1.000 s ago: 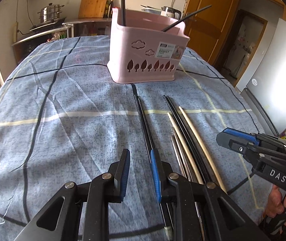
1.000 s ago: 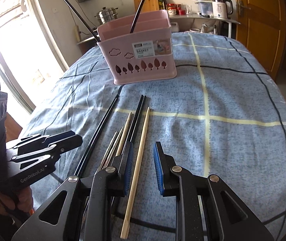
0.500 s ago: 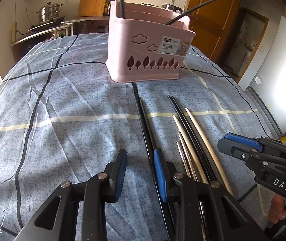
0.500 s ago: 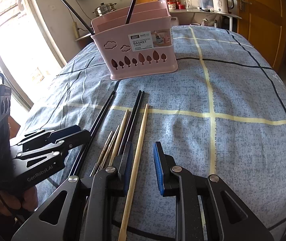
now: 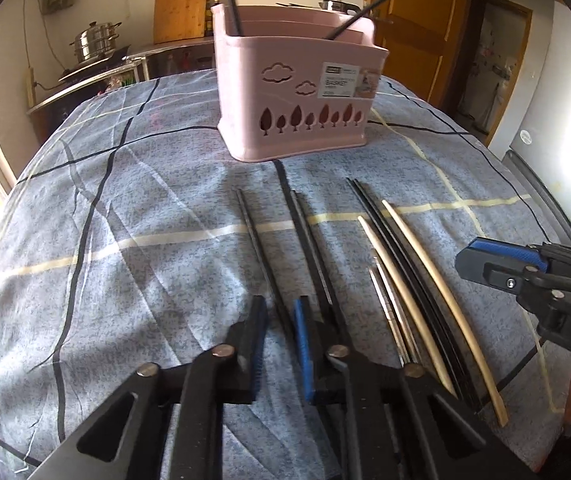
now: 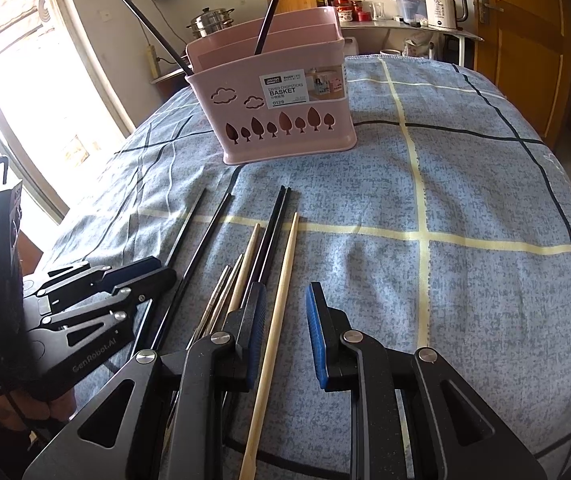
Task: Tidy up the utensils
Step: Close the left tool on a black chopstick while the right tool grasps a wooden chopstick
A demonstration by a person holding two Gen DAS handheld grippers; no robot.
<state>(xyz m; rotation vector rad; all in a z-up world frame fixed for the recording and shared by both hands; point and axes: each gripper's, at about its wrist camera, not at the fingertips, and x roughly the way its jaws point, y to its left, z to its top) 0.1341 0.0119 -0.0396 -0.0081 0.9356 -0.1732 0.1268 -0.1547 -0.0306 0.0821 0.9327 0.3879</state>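
Lifted off the row since a second earlier, one black chopstick sat clamped in the left gripper, whose jaws had just been closing. Right gripper hovered apart over a pale wooden chopstick, not pressing it. Beyond stood the pink basket on the checked cloth, other chopsticks lying between.

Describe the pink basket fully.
The pink basket looks like moulded plastic with rounded corners, and stands upright on the blue checked tablecloth at the far end of the row of chopsticks. Its front wall has two cloud cut-outs, a row of tree cut-outs and a white label reading BASKET. An inner wall divides it. Two black chopsticks lean out of it. No tongs touch it.
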